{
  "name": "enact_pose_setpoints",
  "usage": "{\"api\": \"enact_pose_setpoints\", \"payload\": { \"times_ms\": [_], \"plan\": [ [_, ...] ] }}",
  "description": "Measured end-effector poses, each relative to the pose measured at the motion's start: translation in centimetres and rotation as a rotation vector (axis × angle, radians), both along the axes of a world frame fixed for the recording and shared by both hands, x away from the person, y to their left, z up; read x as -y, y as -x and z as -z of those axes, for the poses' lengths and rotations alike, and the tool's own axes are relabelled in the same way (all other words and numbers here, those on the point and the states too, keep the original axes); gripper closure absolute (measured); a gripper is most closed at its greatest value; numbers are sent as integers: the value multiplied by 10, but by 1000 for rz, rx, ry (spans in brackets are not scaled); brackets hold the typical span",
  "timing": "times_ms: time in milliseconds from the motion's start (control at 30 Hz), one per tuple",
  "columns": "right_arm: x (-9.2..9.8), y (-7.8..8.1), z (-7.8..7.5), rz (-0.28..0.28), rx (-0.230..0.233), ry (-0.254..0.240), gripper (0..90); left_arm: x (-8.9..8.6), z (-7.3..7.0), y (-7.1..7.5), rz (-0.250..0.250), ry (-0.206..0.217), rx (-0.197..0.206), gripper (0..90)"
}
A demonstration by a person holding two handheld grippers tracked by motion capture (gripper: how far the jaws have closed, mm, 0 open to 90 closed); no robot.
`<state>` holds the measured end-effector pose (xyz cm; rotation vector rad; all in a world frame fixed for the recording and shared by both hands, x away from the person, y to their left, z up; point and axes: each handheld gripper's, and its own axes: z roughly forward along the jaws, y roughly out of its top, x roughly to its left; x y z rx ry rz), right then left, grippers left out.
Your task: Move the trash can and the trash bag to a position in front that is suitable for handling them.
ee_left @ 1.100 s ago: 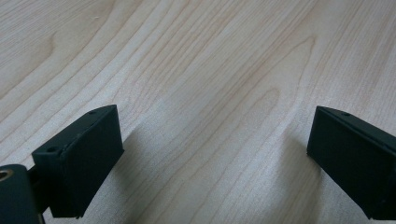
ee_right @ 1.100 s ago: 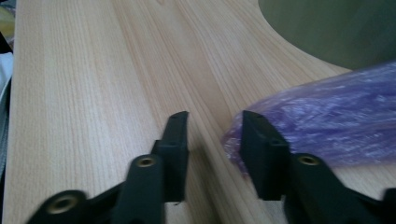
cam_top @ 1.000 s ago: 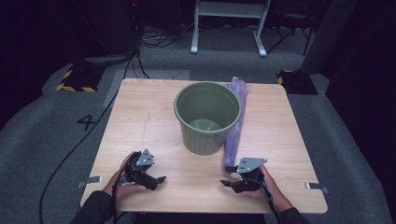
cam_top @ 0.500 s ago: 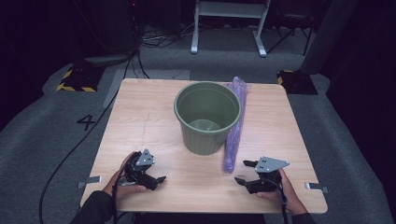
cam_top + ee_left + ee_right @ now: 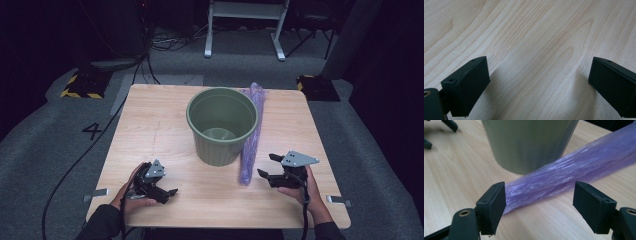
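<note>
Left tongs point(image 5: 170, 192) rest low on the table point(image 5: 150, 125) near its front-left edge, jaws wide apart with bare wood between them. The green bucket point(image 5: 222, 125) stands upright at the table's centre. The purple bag point(image 5: 251, 135), rolled long, lies flat along the bucket's right side, touching it. Right tongs point(image 5: 265, 167) sit just right of the bag's near end; their jaws have just been opening and stand wide, gripping nothing.

Bucket point(image 5: 222, 125) sits mid-surface point(image 5: 150, 125), bag roll point(image 5: 251, 135) lying right along its right side, one claw near each front corner.
</note>
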<state>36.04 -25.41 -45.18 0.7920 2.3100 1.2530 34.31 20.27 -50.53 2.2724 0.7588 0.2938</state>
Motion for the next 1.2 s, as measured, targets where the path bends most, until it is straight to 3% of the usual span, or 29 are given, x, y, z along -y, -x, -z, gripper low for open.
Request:
{"api": "enact_pose_setpoints", "payload": {
  "times_ms": [233, 500, 633, 733, 767, 800, 867, 900, 933, 1033, 1067, 1133, 1200],
  "plan": [
    [-5, -19, -12, 12, 20, -31, 268, 0, 0, 0, 2, 0, -1, 30],
    [-9, -26, -27, 15, 64, -46, 271, 0, 0, 0, 1, 1, -2, 30],
    [-7, -28, -31, 22, 82, -14, 269, 0, 0, 0, 1, 1, -1, 30],
    [-2, -33, -27, 45, 63, 5, 286, 0, 0, 0, 1, 0, -1, 30],
    [0, -34, -23, 44, 45, -3, 320, 0, 0, 0, 1, 1, -1, 30],
    [1, -35, -14, 13, 21, 22, 445, 0, 0, 0, 1, 0, 0, 30],
    [-2, -35, -8, -36, -1, 59, 557, 0, 0, 0, 1, 1, -1, 30],
    [-2, -35, -8, -36, -1, 59, 557, 0, 0, 0, 1, 0, -1, 30],
    [-6, -34, 0, -86, -41, 77, 615, 0, 0, 0, 1, 0, 0, 30],
    [-10, -33, 5, -105, -50, 67, 647, 0, 0, 0, 1, 0, -1, 30],
    [-15, -33, 12, -122, -60, 97, 663, 0, 0, 0, 1, 0, 0, 30],
    [-17, -33, 14, -131, -68, 106, 680, 0, 0, 0, 1, 0, -1, 30],
    [-26, -32, 22, -175, -88, 139, 769, 0, 0, 0, 1, 0, -1, 30]
  ]
}}
